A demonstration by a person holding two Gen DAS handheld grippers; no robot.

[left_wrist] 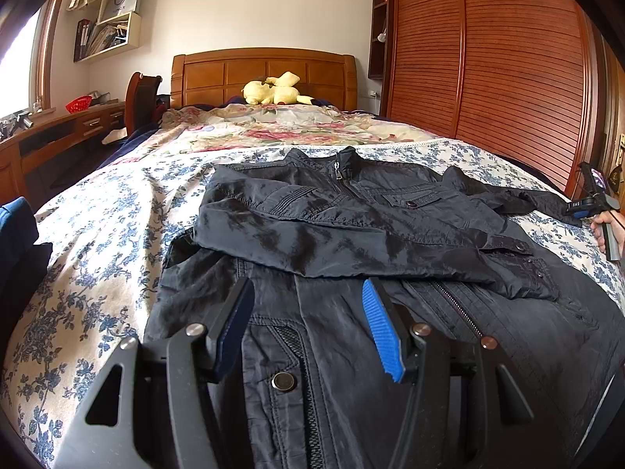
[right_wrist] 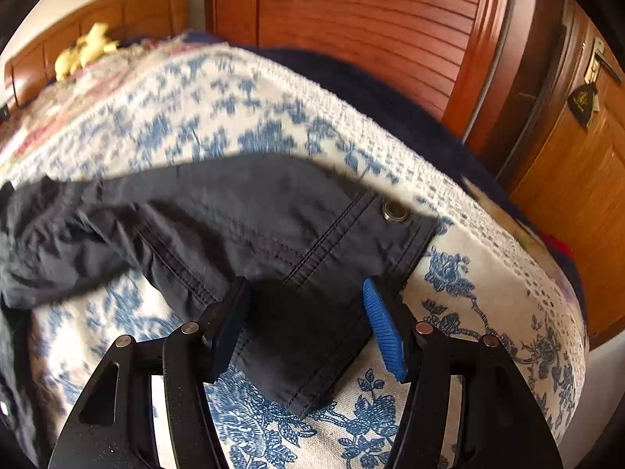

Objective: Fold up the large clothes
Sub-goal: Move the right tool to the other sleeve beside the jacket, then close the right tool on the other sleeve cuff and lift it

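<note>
A dark jacket (left_wrist: 351,242) lies front-up on the bed (left_wrist: 117,211), its collar toward the headboard (left_wrist: 265,74) and its hem toward the foot. One sleeve (left_wrist: 297,234) is folded across the chest of the jacket, the cuff ending near the snap on the far side of the zip (left_wrist: 457,305). The other sleeve (right_wrist: 242,219) stretches out sideways from the jacket over the blue-flowered cover (right_wrist: 273,129), toward the wardrobe (left_wrist: 488,47).

The left gripper (left_wrist: 308,320) hangs over the lower front of the jacket, on the foot side of the folded sleeve. Its jaws stand about half open with only flat cloth below them; nothing is pinched.

The right gripper (right_wrist: 308,324) is at the end of the outstretched sleeve, on the side of the jacket nearer the wardrobe. Its jaws stand about half open, with the cuff (right_wrist: 351,265) lying between the pads (right_wrist: 381,328). The blue pad sits close against the cuff's edge, though the picture is blurred and I cannot tell whether it presses on the cloth; the black pad looks clear of it. In the left wrist view the right gripper (left_wrist: 593,203) shows small at the jacket's far edge, with a hand (left_wrist: 609,226) on its grip.

A yellow plush (left_wrist: 273,92) lies beyond the jacket's collar, against the headboard. A desk (left_wrist: 58,133) stands on the side of the jacket away from the wardrobe.
</note>
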